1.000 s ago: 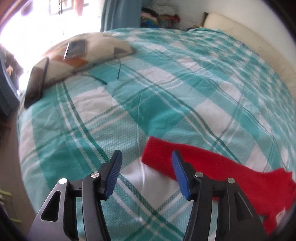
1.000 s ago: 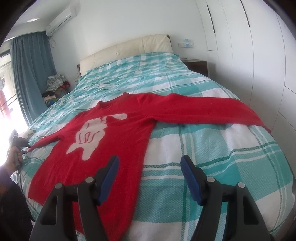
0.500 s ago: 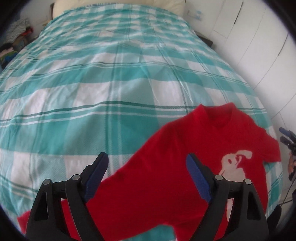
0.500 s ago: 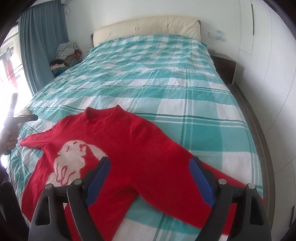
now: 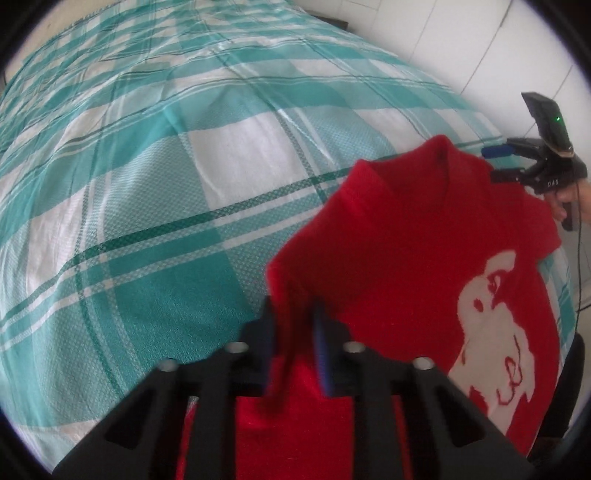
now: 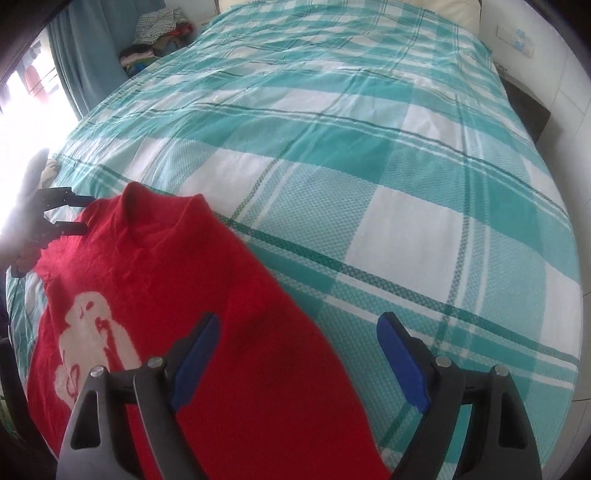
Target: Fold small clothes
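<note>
Red sweater (image 5: pixel 406 258) lies on the bed (image 5: pixel 184 166) w/ a teal-and-white checked cover, collar pointing up the bed, white figure on the chest facing up. Near the foot edge of the bed in both views.

Left gripper (image 5: pixel 293 343): jaws close together, clamped on a fold of the red knit. Fabric bunches up between the blue pads; view is blurred there, so can't tell which part of the sweater it is. In the right wrist view this gripper (image 6: pixel 79 216) shows at the far left by the shoulder, washed out by window glare.

Right gripper (image 6: pixel 299 354): jaws wide apart, nothing between them. Left pad sits over red fabric, right pad over the checked cover; contact w/ the cloth can't be told. Seen from the left wrist view (image 5: pixel 495 162), its jaws sit at the other shoulder, just beside the collar.

Blue curtain (image 6: pixel 77 66) and a pile of clothes (image 6: pixel 159 33) at the far left of the room.
</note>
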Available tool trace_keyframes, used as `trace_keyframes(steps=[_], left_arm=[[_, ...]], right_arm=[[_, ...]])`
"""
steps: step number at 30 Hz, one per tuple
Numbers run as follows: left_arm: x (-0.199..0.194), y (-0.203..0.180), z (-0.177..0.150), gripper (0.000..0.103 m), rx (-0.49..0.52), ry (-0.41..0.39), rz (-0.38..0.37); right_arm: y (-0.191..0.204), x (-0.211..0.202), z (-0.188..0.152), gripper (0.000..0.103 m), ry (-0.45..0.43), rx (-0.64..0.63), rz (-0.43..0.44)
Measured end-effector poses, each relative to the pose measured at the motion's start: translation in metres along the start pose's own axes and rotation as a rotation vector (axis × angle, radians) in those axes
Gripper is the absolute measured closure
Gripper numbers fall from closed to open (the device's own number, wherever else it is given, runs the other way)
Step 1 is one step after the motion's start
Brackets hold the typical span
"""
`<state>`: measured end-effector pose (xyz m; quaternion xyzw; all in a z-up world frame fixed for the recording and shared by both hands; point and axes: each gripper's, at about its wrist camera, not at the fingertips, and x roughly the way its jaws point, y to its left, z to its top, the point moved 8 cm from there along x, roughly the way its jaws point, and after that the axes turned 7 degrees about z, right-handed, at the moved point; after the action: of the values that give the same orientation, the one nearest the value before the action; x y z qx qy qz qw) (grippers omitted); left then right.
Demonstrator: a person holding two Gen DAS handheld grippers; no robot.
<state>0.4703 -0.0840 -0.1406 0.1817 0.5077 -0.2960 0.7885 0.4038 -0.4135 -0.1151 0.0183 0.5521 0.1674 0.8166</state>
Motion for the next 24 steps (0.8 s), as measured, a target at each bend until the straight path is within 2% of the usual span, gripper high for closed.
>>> trace_keyframes(steps=[1, 2, 3, 4, 7, 9, 12, 15, 16, 17, 18, 19, 20, 21, 24], left_arm=[[-0.001, -0.001, 0.001, 0.097, 0.021, -0.02, 0.047], [-0.005, -0.002, 0.004, 0.098, 0.04, -0.049, 0.101], [-0.009, -0.001, 0.007, 0.099, 0.042, -0.077, 0.138], [-0.015, 0.0, 0.012, 0.1, 0.032, -0.112, 0.174], [-0.029, 0.015, 0.029, 0.1, -0.027, -0.2, 0.257], [-0.021, 0.027, 0.035, 0.1, -0.071, -0.199, 0.278], [0.0, 0.037, 0.032, 0.102, -0.087, -0.174, 0.334], [0.015, 0.043, 0.024, 0.098, -0.124, -0.163, 0.343], [0.015, 0.046, 0.023, 0.093, -0.144, -0.166, 0.342], [0.013, 0.047, 0.023, 0.088, -0.166, -0.171, 0.34], [0.008, 0.048, 0.023, 0.071, -0.188, -0.175, 0.332], [0.001, 0.049, 0.022, 0.05, -0.206, -0.187, 0.331], [-0.009, 0.051, 0.021, 0.044, -0.22, -0.211, 0.339], [-0.021, 0.053, 0.019, 0.037, -0.234, -0.234, 0.35], [-0.055, 0.061, 0.006, 0.034, -0.301, -0.265, 0.336]], right_arm=[[0.006, 0.007, 0.0, 0.039, 0.026, -0.011, 0.033], [0.011, 0.012, -0.001, 0.075, 0.055, -0.03, 0.035], [0.014, 0.013, -0.002, 0.093, 0.063, -0.057, -0.019], [0.017, 0.012, -0.001, 0.098, 0.055, -0.088, -0.07], [0.021, -0.006, 0.01, 0.098, -0.034, -0.155, -0.264], [0.019, -0.012, 0.017, 0.099, -0.073, -0.16, -0.346], [0.005, 0.0, 0.015, 0.099, -0.053, -0.121, -0.384], [-0.008, 0.014, 0.008, 0.098, -0.034, -0.067, -0.361], [-0.01, 0.014, 0.006, 0.095, -0.045, -0.044, -0.339], [-0.011, 0.011, 0.005, 0.085, -0.058, -0.018, -0.308], [-0.013, 0.006, 0.005, 0.076, -0.069, 0.007, -0.282], [-0.014, -0.004, 0.004, 0.053, -0.091, 0.03, -0.262], [-0.015, -0.018, 0.003, 0.043, -0.131, 0.041, -0.25], [-0.017, -0.035, 0.002, 0.043, -0.174, 0.05, -0.252], [-0.031, -0.09, -0.011, 0.04, -0.28, 0.126, -0.287]])
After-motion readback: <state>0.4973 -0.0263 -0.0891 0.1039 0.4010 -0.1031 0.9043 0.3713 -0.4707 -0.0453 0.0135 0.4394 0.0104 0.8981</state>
